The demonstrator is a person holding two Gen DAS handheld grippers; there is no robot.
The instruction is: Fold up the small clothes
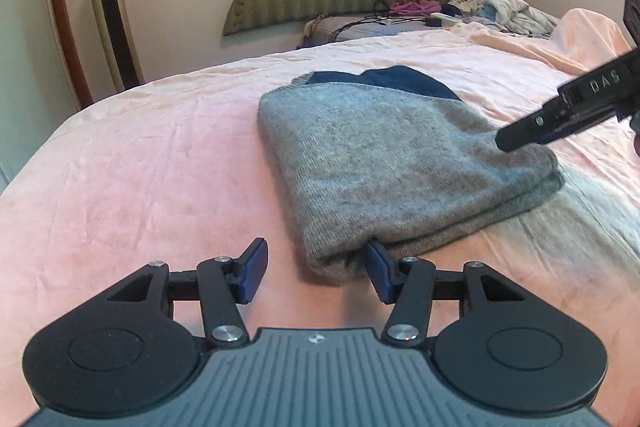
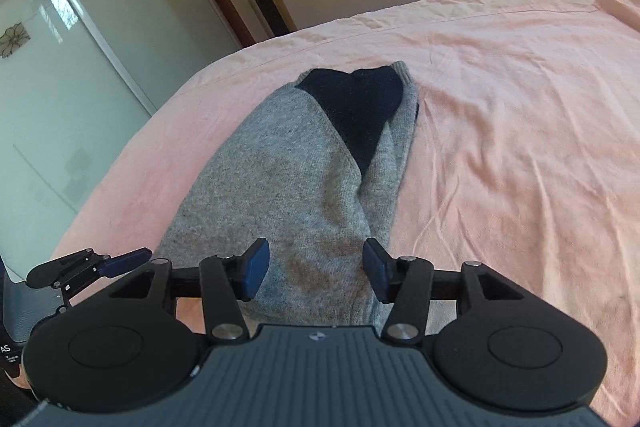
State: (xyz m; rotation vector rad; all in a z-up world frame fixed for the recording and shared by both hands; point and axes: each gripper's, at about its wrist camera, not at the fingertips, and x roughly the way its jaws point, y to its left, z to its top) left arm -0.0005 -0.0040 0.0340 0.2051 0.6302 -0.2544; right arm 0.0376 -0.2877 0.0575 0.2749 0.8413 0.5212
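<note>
I have a grey knitted sweater (image 1: 400,163) with a dark navy panel (image 2: 356,107) lying folded into a long strip on the pink bed (image 1: 140,155). In the right wrist view its long axis runs from 6 o'clock up to 12 o'clock, straight away from me, with the navy end at the far tip and the near end right under my right gripper (image 2: 316,271). Those jaws stand about half open, straddling the near end of the strip from above; I see cloth between the blue pads, but they do not press on it, so I call nothing held there.

My left gripper (image 1: 316,271) comes at the same garment from the side. In its view the sweater lies at 1 o'clock, its long axis slanting from the near edge up to the navy end. The jaws are about half open; the right-hand pad (image 1: 378,267) is at the folded near corner, seemingly tucked against the hem, while the other pad sits over bare bed. Nothing is clamped.

The right gripper is the one centred on the strip's near end, so I judge the next fold would carry this near end along the axis toward 12 o'clock. The left needs to shift toward 3 o'clock to get the edge between its pads.
</note>
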